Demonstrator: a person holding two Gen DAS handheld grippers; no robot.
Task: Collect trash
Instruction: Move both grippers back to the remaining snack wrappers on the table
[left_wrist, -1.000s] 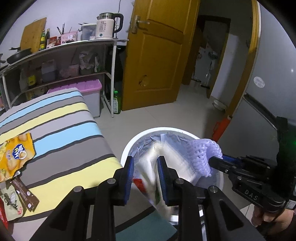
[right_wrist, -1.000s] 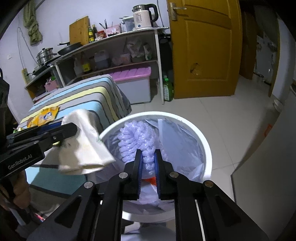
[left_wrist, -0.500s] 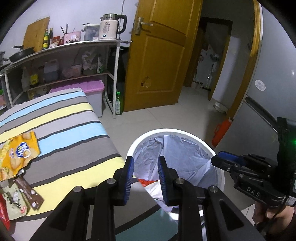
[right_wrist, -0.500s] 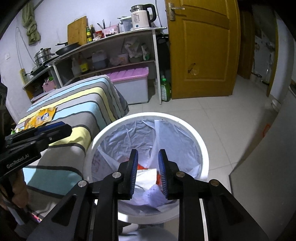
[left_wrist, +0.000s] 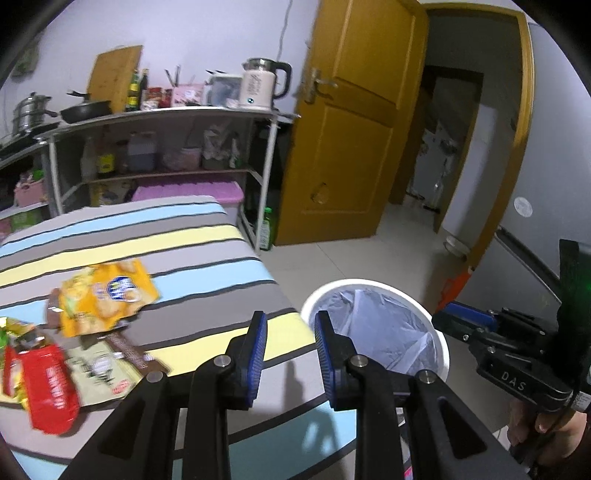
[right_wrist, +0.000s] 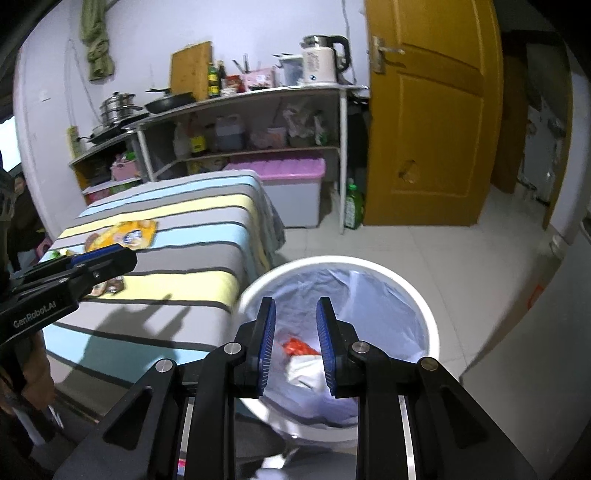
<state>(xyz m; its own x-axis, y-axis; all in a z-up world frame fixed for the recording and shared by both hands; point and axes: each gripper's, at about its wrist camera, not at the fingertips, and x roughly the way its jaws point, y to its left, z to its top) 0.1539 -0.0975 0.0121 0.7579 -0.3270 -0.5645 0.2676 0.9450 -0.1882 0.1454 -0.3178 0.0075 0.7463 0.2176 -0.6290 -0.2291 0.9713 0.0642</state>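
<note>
I see the white trash bin (right_wrist: 338, 328) standing on the floor just beside the corner of the striped bench (left_wrist: 155, 254), its plastic liner holding red and white scraps, while more trash lies on the bench: a yellow snack bag (left_wrist: 107, 297), a red packet (left_wrist: 50, 384) and a pale wrapper (left_wrist: 98, 373). My right hand-held gripper (right_wrist: 295, 341) hangs over the bin, its jaws just opened and empty. My left hand-held gripper (left_wrist: 290, 356) is released too, nothing between its pads, over the bench edge nearest the bin.
</note>
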